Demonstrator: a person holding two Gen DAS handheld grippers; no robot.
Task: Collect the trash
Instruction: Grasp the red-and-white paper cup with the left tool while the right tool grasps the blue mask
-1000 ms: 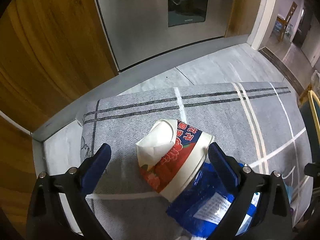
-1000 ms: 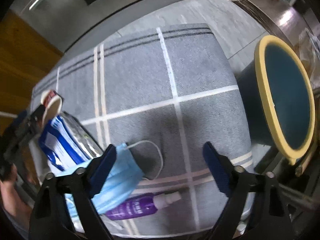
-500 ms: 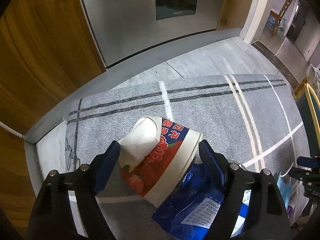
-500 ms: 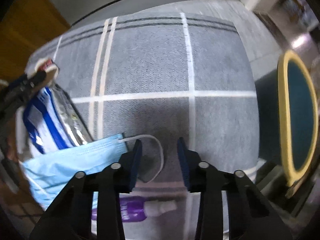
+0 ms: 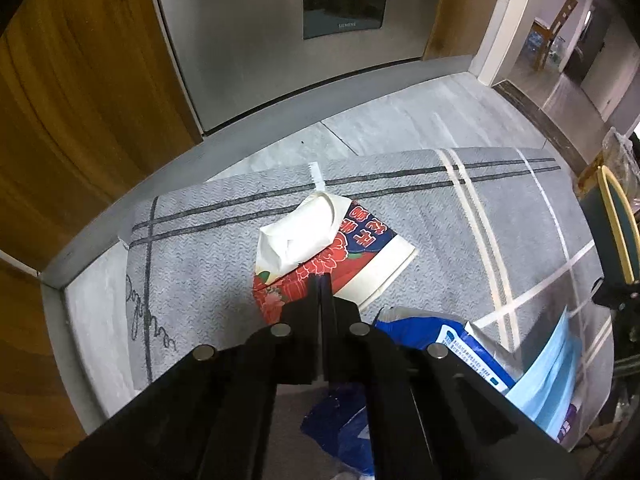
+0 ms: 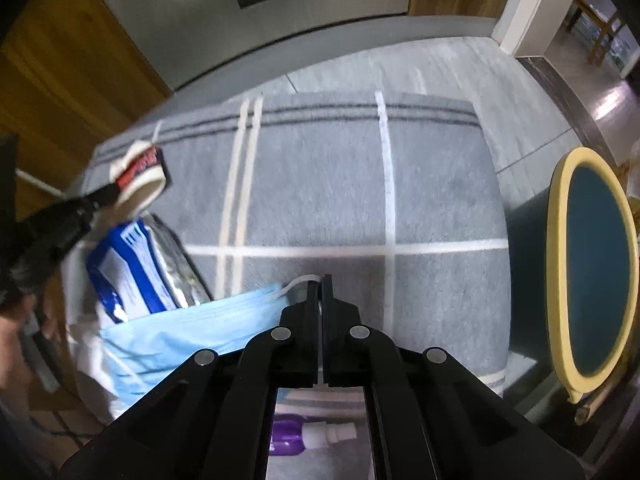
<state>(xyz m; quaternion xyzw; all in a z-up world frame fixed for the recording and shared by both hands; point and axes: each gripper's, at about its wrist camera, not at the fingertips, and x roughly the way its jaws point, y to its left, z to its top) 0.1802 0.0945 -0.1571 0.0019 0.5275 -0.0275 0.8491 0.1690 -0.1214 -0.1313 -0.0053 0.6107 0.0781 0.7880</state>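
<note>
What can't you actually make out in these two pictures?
- Purple bottle: right wrist view, mostly hidden behind the right gripper.
- Cup: blurred there.
- Bin: left wrist view, cut off by the edge.
- Blue packet: print too small to read.
- Mask: partly behind the packet.

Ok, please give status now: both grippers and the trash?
Left gripper shut on paper cup. Right gripper shut on mask ear loop. Bin path clear.

Grey striped rug [image 5: 460, 220] before steel oven [image 5: 288, 40], wood cabinets [image 5: 80, 100].
</note>
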